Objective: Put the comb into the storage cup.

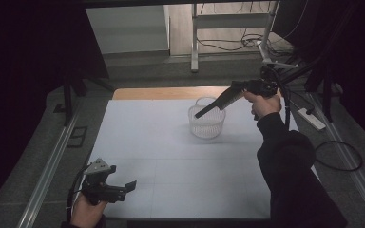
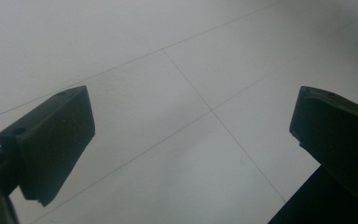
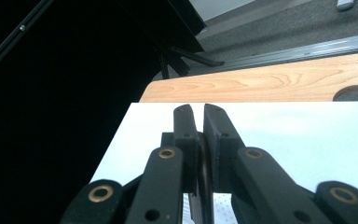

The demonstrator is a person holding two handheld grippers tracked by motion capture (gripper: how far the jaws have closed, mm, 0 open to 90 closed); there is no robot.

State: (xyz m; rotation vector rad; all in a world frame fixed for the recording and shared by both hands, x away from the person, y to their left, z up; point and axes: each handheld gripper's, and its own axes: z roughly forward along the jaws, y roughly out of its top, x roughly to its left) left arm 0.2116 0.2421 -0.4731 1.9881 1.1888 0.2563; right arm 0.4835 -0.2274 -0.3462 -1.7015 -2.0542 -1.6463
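our left hand (image 1: pixel 86 211) sits low at the near left edge, holding the left tool (image 1: pixel 123 189) roughly level, its jaws standing wide apart with nothing between them. our right arm, in a dark sleeve, reaches forward on the right; the right hand (image 1: pixel 262 103) holds the right tool (image 1: pixel 200 114) raised, angled down to the left, jaws pressed together.
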